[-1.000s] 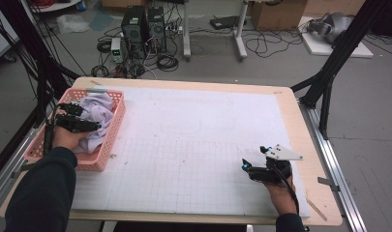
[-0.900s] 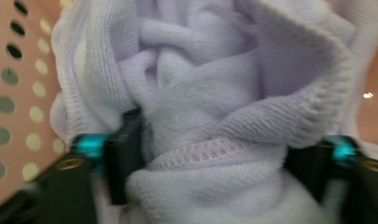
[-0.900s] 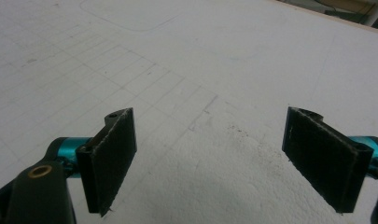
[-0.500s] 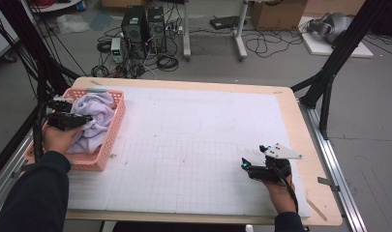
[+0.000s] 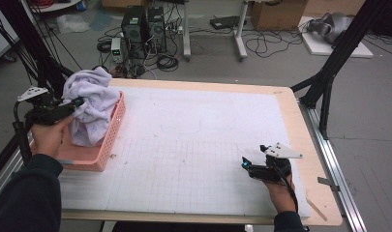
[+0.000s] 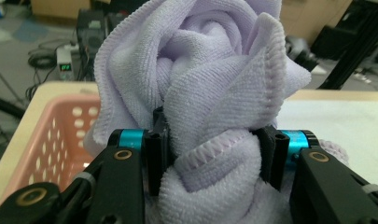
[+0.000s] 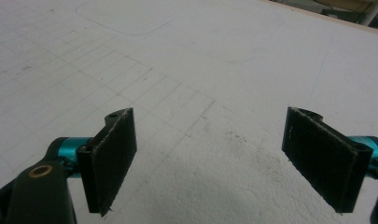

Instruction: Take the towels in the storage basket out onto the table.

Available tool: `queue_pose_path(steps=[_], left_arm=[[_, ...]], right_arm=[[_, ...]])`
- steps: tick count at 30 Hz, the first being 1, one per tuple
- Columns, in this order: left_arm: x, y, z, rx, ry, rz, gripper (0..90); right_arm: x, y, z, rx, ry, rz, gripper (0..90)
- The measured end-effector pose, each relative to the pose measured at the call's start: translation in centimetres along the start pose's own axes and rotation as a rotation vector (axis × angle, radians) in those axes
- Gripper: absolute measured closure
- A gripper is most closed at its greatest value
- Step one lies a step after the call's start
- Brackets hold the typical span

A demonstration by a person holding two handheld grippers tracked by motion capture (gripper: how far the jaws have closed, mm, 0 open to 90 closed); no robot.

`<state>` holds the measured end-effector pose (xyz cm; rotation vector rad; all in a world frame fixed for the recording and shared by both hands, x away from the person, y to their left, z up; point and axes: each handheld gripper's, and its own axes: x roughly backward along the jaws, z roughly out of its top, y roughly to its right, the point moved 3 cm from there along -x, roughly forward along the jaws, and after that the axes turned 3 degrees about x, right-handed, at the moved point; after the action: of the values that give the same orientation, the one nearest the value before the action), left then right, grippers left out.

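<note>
A lilac towel [image 5: 89, 104] hangs bunched above the pink basket [image 5: 109, 137] at the table's left edge. My left gripper [image 5: 76, 103] is shut on the towel [image 6: 210, 116]: its jaws have just closed on a thick fold, and in the left gripper view the pads press the cloth from both sides. The towel's lower end still reaches into the basket. Near the table's front right, my right gripper [image 5: 245, 164] rests low over the white gridded mat [image 7: 186, 70], jaws wide open with nothing between them.
The pink basket [image 6: 51, 135] has perforated walls and sits on the table's left side. Black frame legs [image 5: 329, 72] stand off the table's right rear corner. Computers and cables [image 5: 145, 29] lie on the floor behind the table.
My left gripper closed on the towel inside the basket and lifted it up, so the bunched cloth now rises above the basket rim. The right gripper has stayed put.
</note>
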<state>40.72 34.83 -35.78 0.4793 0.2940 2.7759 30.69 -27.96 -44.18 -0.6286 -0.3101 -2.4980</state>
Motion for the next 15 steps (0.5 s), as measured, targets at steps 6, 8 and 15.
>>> queue_pose_path(steps=[6, 8, 15], left_arm=[[1.0, 0.8, 1.8, 0.019, 0.091, -0.048, 56.0], [1.5, 1.2, 2.5, 0.016, 0.121, -0.063, 56.0], [2.9, 3.6, 5.4, -0.049, 0.207, -0.116, 55.8]], right_arm=[[0.0, 0.0, 0.0, -0.010, -0.001, 0.001, 16.6], [0.0, 0.0, 0.0, -0.008, -0.002, 0.000, 16.5], [0.2, 0.0, 0.1, -0.006, 0.009, 0.005, 17.0]])
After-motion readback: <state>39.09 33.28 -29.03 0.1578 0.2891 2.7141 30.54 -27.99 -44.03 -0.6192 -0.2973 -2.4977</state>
